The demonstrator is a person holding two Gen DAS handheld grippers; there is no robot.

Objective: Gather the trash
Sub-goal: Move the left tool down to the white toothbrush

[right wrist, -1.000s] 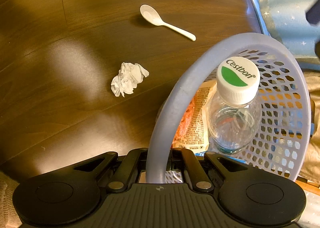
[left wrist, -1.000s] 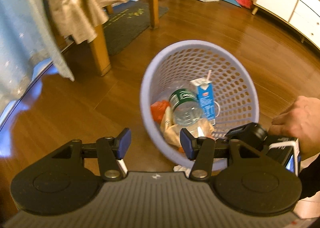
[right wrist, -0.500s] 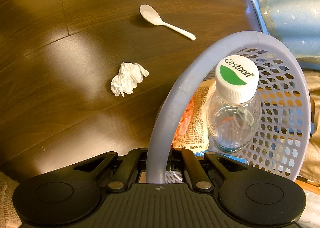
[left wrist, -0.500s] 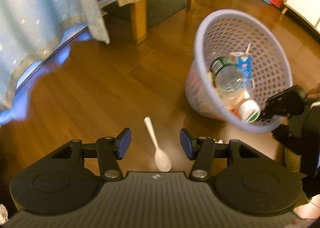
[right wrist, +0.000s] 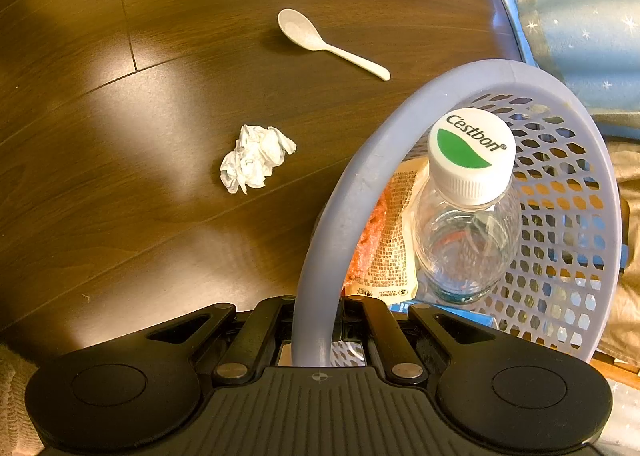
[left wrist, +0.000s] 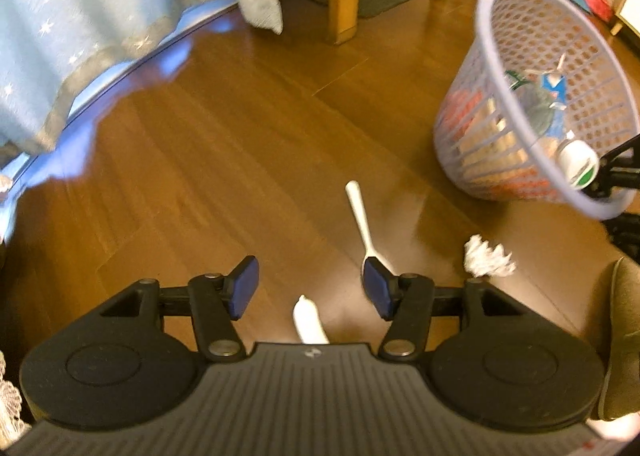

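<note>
Now the left gripper (left wrist: 310,288) points down at the wooden floor (left wrist: 200,160), its blue pads apart and opening, pressing on nothing. Between the jaws pokes the rounded white end of a toothbrush (left wrist: 309,322), close to the gripper body. Just by the right-hand pad lies a white spoon (left wrist: 362,224), bowl partly hidden behind that pad, handle pointing away. Further right sits a crumpled tissue (left wrist: 486,258). Beyond it, up and right, the lavender basket (left wrist: 496,0) is tilted, mouth facing this way. Over to the right gripper (right wrist: 314,330): jaws clamped tight on the basket's rim, which runs straight between them. Right of the jaws, inside the basket: a clear bottle (right wrist: 468,224) with a white-and-green cap, a printed wrapper (right wrist: 390,240), something orange and a blue carton.
</note>
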